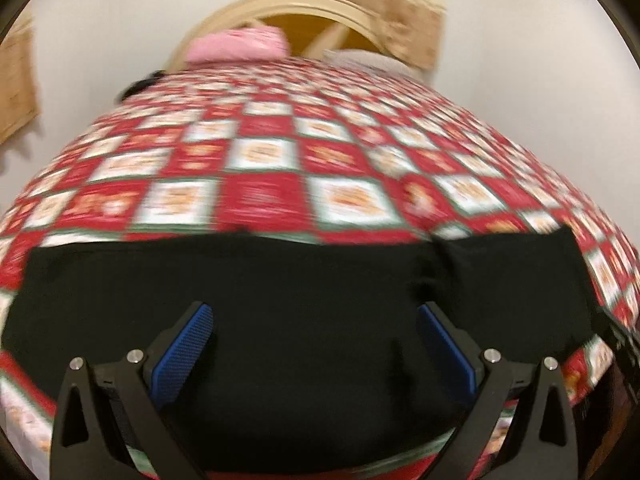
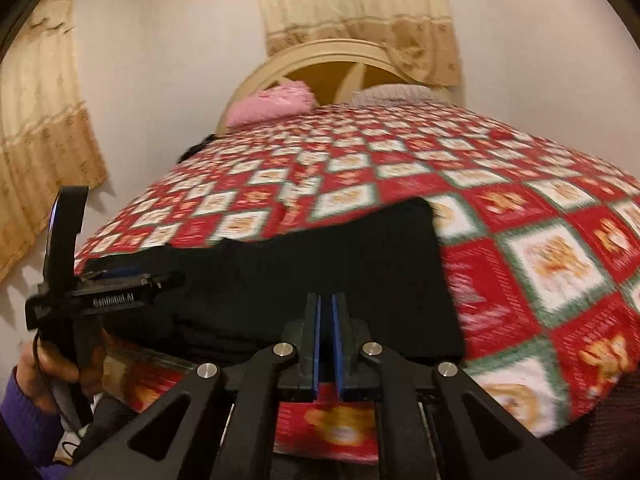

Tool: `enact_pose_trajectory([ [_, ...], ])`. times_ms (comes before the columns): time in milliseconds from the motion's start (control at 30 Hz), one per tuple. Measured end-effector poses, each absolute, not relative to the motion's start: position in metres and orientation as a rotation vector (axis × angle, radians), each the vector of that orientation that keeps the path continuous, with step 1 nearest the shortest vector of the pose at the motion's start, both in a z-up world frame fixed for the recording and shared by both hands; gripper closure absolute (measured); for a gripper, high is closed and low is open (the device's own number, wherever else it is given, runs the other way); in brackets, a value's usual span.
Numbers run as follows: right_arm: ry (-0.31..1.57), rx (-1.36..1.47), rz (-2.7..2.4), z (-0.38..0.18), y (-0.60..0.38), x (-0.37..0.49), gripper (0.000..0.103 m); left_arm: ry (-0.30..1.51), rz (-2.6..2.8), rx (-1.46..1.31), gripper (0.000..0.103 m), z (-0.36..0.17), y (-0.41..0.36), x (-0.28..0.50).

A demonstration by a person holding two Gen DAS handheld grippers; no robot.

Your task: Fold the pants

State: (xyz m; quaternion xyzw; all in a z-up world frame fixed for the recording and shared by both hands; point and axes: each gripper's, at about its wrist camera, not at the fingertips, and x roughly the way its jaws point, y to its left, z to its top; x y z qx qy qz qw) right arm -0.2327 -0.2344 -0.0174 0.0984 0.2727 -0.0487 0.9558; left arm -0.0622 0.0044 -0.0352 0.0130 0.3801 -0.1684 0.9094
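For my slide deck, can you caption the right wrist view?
Shut right gripper poised over folded black pants on a red checkered bedspread, left gripper alongside.

We see a bed covered by a checkered bedspread [image 2: 520, 216] in red and white squares edged with green, each square carrying an orange motif that blur keeps us from reading. At the far end we find a pink pillow [image 2: 272, 106] on the left and a pale grey pillow [image 2: 394, 94] beside it on the right, both lying against a cream arched headboard [image 2: 320, 50]. Behind the headboard a beige patterned curtain [image 2: 352, 4] hangs on the white wall [image 2: 168, 60], its lower edge overlapping the arch. We see a second beige curtain [image 2: 44, 128] hanging on the left. Something dark [image 2: 196, 148] sits at the bed's left edge, too blurred to identify.
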Motion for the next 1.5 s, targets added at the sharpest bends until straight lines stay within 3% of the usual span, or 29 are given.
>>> enact_pose_trajectory([
  [400, 0.513, 0.115, 0.12, -0.02, -0.153, -0.19, 0.097, 0.747, 0.173, -0.321, 0.0, -0.051, 0.212, -0.048],
  [533, 0.531, 0.155, 0.135, -0.024, -0.152, -0.183, 0.097, 0.824, 0.175, -0.447, 0.0, -0.081, 0.231, -0.04],
  [833, 0.557, 0.205, 0.109, -0.031, -0.167, -0.181, 0.097, 0.784, 0.212, -0.338, 0.001, -0.085, 0.208, -0.04],
  [967, 0.563, 0.218, 0.106, -0.032, -0.168, -0.18, 0.097, 0.761, 0.186, -0.376, 0.019, -0.081, 0.214, -0.043],
  [1167, 0.56, 0.228, 0.106, -0.029, -0.169, -0.181, 0.097, 0.726, 0.119, -0.592, 0.059, -0.084, 0.241, -0.049],
  [1500, 0.583, 0.243, 0.122, -0.034, -0.167, -0.181, 0.097, 0.668, 0.084, -0.647, 0.074, -0.082, 0.236, -0.055],
])
